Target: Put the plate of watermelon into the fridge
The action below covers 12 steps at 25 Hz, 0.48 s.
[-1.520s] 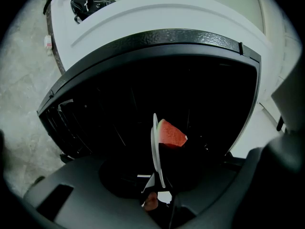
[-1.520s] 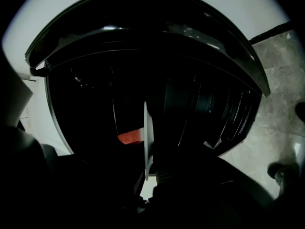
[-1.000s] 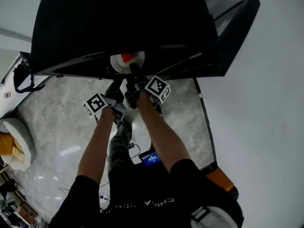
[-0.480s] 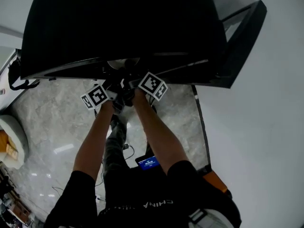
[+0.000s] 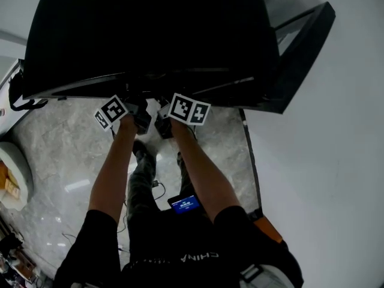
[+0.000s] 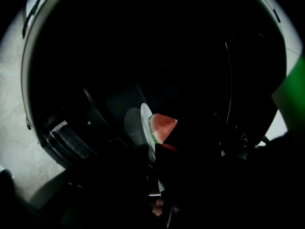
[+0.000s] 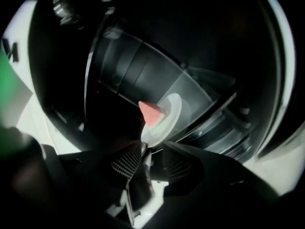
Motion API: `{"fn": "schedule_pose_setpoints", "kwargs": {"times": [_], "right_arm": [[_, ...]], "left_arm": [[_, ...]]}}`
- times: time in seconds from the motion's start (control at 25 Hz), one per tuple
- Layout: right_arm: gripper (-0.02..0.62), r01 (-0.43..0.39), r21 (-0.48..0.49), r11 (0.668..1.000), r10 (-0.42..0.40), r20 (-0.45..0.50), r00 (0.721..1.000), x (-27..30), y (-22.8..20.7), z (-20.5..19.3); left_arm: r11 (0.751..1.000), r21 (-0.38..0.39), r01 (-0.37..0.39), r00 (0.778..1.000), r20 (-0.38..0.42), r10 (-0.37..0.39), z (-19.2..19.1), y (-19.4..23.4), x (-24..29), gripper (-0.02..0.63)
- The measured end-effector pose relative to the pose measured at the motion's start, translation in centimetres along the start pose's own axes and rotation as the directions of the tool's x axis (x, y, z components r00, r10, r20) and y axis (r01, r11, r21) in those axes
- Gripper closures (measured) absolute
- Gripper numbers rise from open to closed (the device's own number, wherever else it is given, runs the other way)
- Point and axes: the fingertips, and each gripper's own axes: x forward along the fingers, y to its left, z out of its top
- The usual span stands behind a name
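A white plate (image 7: 170,112) with a red watermelon wedge (image 7: 151,112) sits low over a glass shelf (image 7: 143,80) inside the dark fridge (image 5: 150,35). The shelf mirrors it. My right gripper (image 7: 152,146) has just been opening. Its ribbed pads stand apart with the plate's near rim between them. In the left gripper view the plate (image 6: 145,128) and wedge (image 6: 163,127) show edge-on. The rim runs down into the dark jaws of my left gripper (image 6: 157,178), which looks shut on it. In the head view the fridge top hides the plate and both grippers' tips.
The fridge door (image 5: 300,47) hangs open at the right. Below are a grey marble floor (image 5: 60,155), a white wall (image 5: 336,161) on the right, and a small blue-lit screen (image 5: 185,204) at the person's waist. A pale cushion (image 5: 12,173) lies far left.
Both grippers have pushed forward under the fridge top, so the plate has gone out of the head view. The left marker cube has shifted left.
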Motion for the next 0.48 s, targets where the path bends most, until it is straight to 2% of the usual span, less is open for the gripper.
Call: {"fn": "schedule_pose_setpoints", "kwargs": {"times": [0.08,0.12,0.24,0.32,0.4,0.48], "right_arm": [[0.463,0.062,-0.127,0.990,-0.061,0.010,0.998,-0.7,-0.1,0.1],[0.469,0.098,-0.203,0.974,-0.097,0.017,0.995,-0.8,-0.2,0.2],[0.532,0.186,-0.388,0.903,-0.190,0.028,0.981,-0.5,-0.6,0.3],[0.552,0.222,-0.442,0.869,-0.232,0.030,0.972,0.0,-0.9,0.4],[0.554,0.250,-0.470,0.847,-0.265,0.035,0.964,0.4,-1.0,0.5],[0.561,0.270,-0.490,0.829,-0.284,0.047,0.958,0.7,-1.0,0.7]], "left_arm": [[1.000,0.022,-0.004,0.999,-0.036,0.005,-0.1,-0.2,0.0,0.557],[0.999,0.045,-0.010,0.998,-0.057,0.013,-0.2,-0.4,0.0,0.557],[0.984,0.165,-0.068,0.993,-0.085,0.083,-0.5,-0.5,-0.8,0.555],[0.950,0.290,-0.118,0.986,-0.081,0.147,-0.5,-0.5,-1.5,0.555],[0.901,0.409,-0.145,0.979,-0.072,0.190,-0.2,-0.7,-1.6,0.555],[0.865,0.482,-0.139,0.977,-0.074,0.199,0.1,-0.9,-0.8,0.555]]}}
